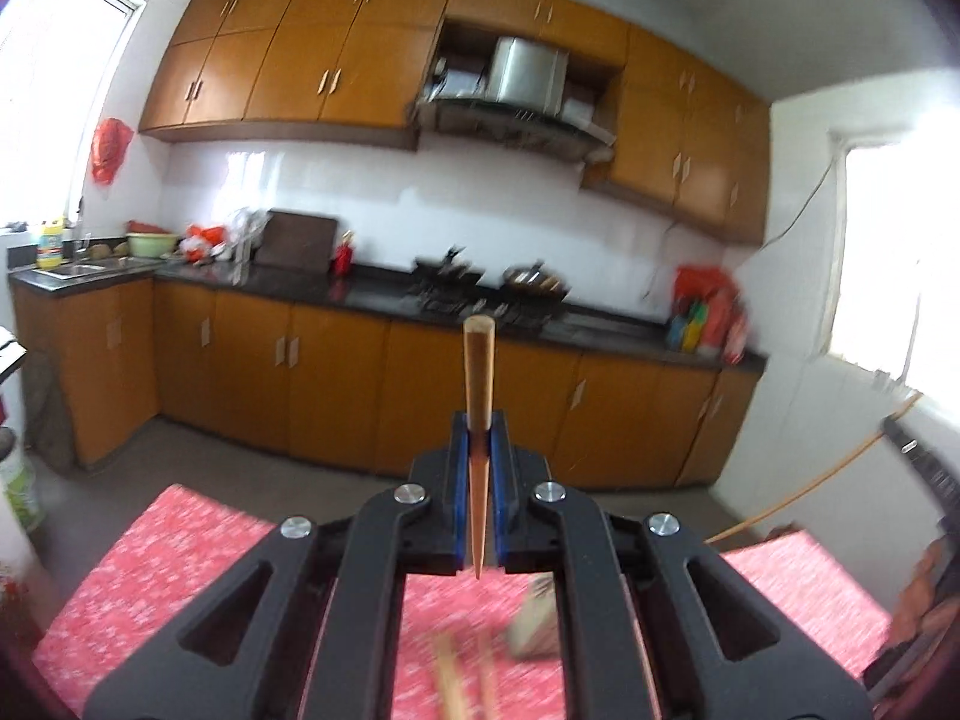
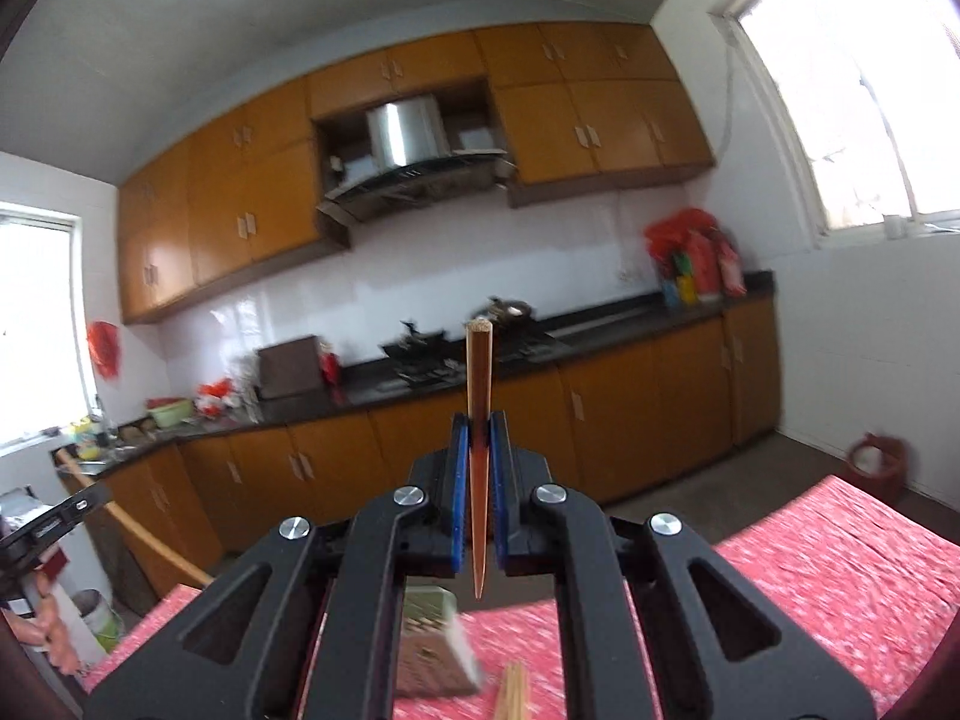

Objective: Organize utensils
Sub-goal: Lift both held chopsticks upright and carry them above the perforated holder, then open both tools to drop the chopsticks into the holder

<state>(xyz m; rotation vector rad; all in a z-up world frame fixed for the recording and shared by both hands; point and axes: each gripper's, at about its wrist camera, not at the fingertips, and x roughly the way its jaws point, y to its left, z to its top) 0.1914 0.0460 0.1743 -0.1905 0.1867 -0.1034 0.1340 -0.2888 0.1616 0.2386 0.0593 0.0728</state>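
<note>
Wooden chopstick (image 1: 478, 372) was pinched in the left claw (image 1: 478, 438), blue pads (image 1: 459, 480) pressed against its sides; blunt end stuck out past the fingertips toward the kitchen, tapered tip pointed back at the camera. Same on the right: right claw (image 2: 478, 438) was clamped on a second chopstick (image 2: 479, 378), same orientation, blue pads (image 2: 458, 480) tight on it. Both claws were raised above the bench (image 1: 150, 570), which carried a red patterned cloth, and aimed at the far wall rather than down. Under the left claw, blurred, lay loose chopsticks (image 1: 456, 684) on the cloth and, near them, a pale box-like holder (image 1: 531, 618); couldn't tell whether they touched. Right wrist view showed the same holder (image 2: 435, 642) lying on the bench with a bundle of chopsticks (image 2: 513, 690) just beside it, also blurred. Background: orange cabinets (image 1: 288, 54), a range hood (image 1: 522, 96), a dark counter (image 1: 372, 294) with stove and pans. At the left edge of the right view a person's hand (image 2: 51, 630) gripped the other device.
</note>
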